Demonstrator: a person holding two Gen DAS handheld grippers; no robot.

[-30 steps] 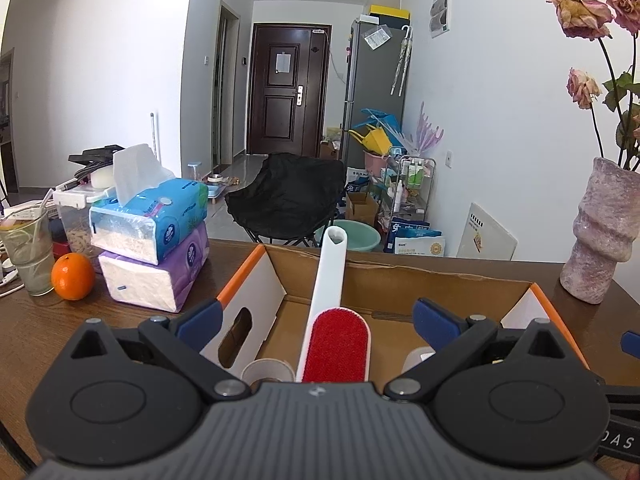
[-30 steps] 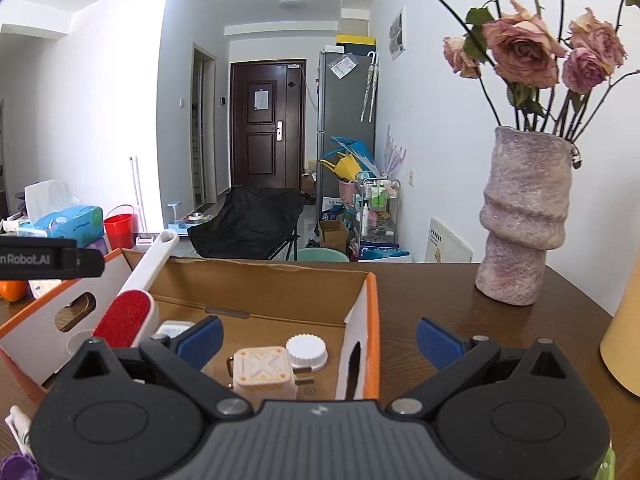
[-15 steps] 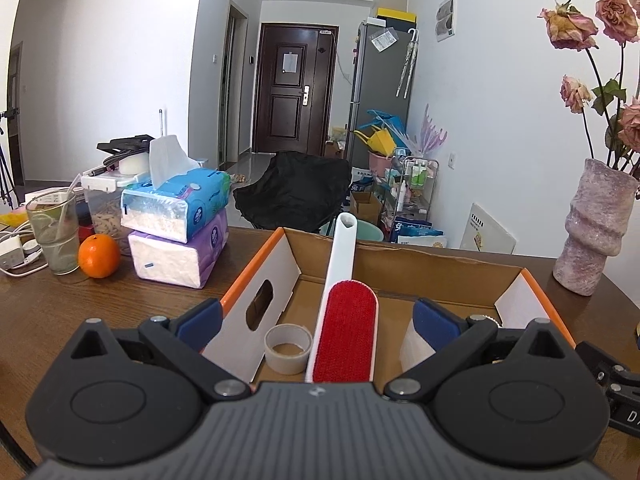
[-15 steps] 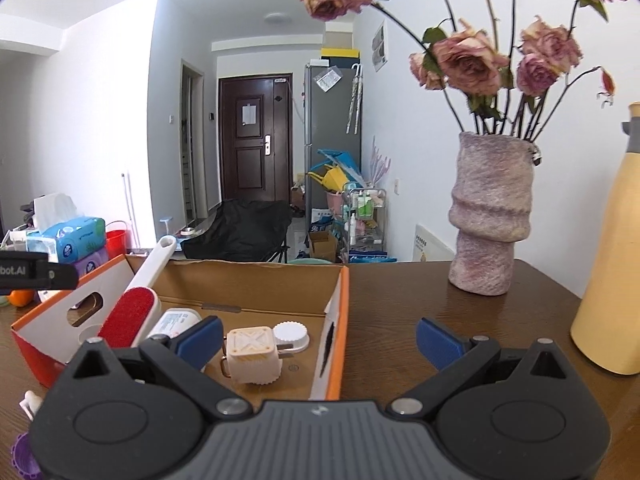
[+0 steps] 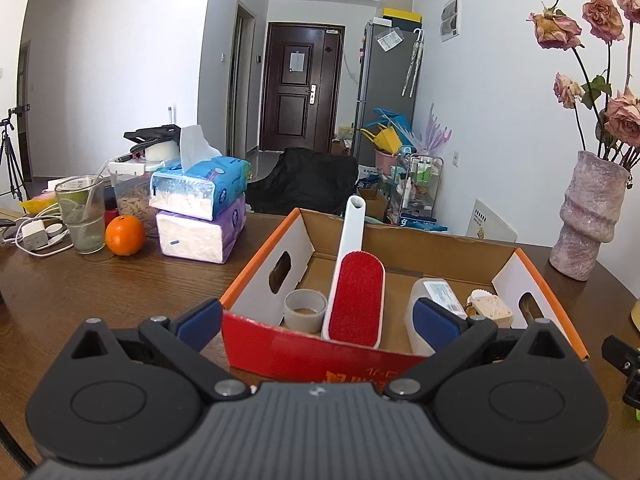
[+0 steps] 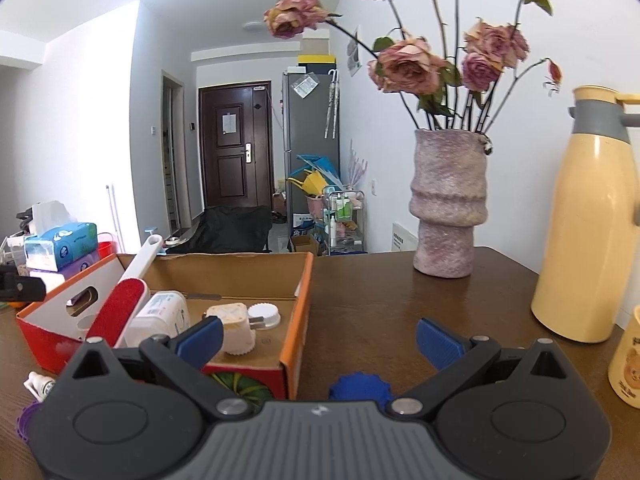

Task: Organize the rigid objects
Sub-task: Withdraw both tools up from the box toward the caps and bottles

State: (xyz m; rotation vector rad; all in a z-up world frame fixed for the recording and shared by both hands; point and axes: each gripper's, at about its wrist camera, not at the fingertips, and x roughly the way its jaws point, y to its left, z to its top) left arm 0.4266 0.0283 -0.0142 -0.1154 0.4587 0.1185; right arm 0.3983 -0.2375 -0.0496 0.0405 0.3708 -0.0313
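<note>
An open cardboard box (image 5: 304, 354) (image 6: 294, 340) with orange edges sits on the brown table. Inside lie a red lint brush (image 5: 356, 300) (image 6: 116, 310) with a white handle, a tape roll (image 5: 305, 309), a white bottle (image 5: 434, 296) (image 6: 162, 314), a cream plug adapter (image 5: 490, 308) (image 6: 234, 326) and a white cap (image 6: 264, 315). My left gripper (image 5: 316, 322) is open just in front of the box's near wall, holding nothing. My right gripper (image 6: 318, 338) is open beside the box's right wall. A blue ridged cap (image 6: 360, 386) lies on the table under it.
Stacked tissue packs (image 5: 200, 208), an orange (image 5: 125, 235), a glass (image 5: 82, 214) and cables stand at the left. A vase with dried roses (image 6: 448, 208) and a yellow thermos (image 6: 588, 220) stand at the right. A small spray bottle (image 6: 38, 384) and a purple piece (image 6: 26, 420) lie near the box's corner.
Both grippers have pulled back toward me, away from the box. The lint brush stays in the box. The blue cap and thermos have come into the right view.
</note>
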